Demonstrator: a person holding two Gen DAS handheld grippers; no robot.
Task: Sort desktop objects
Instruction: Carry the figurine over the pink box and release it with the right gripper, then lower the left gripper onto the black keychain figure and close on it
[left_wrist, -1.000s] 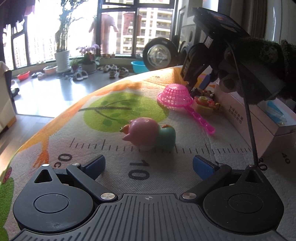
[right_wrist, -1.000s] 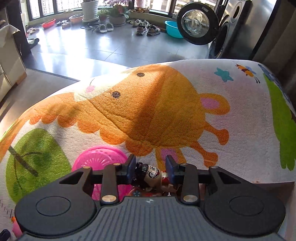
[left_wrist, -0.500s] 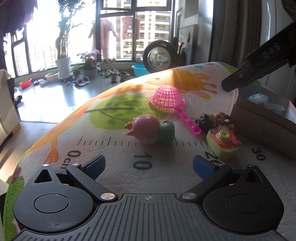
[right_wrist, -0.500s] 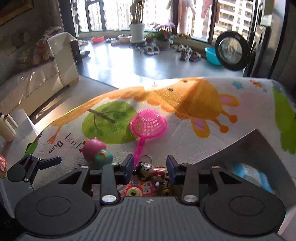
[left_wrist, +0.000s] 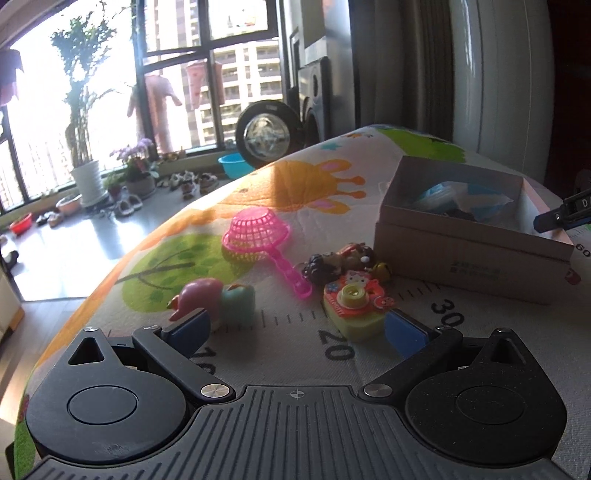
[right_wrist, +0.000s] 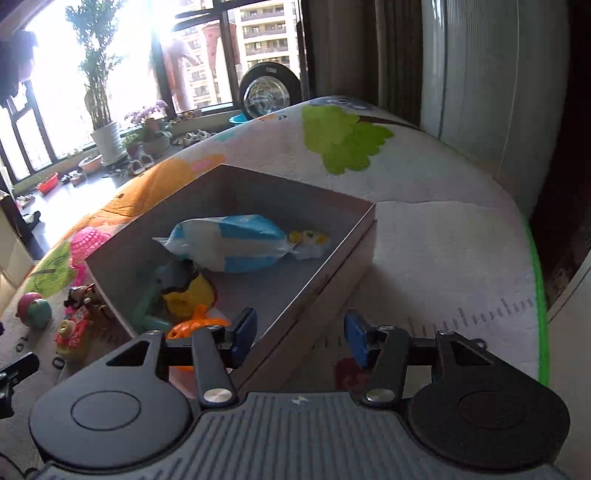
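Cartoon-printed mat covers the desk, ruler marks running along its near edge. Cardboard box, open-topped, sits directly ahead of the right tongs; its near corner falls between the two blue pads, the left pad over the box interior, the right pad outside the wall. Right tongs are spread, nothing between them. Inside the box: a blue-and-white packet toward the far side, a yellow-and-teal toy and an orange piece close to the left pad.

Left tongs are released and wide, low over the mat. Pink strainer lies ahead of them, handle pointing back toward the gap. Pink-and-teal pig toy sits just ahead of the left pad. Yellow toy camera sits just inside the right pad, touching or nearly so. Small dark figurine cluster lies beyond the camera, near the box's front wall.
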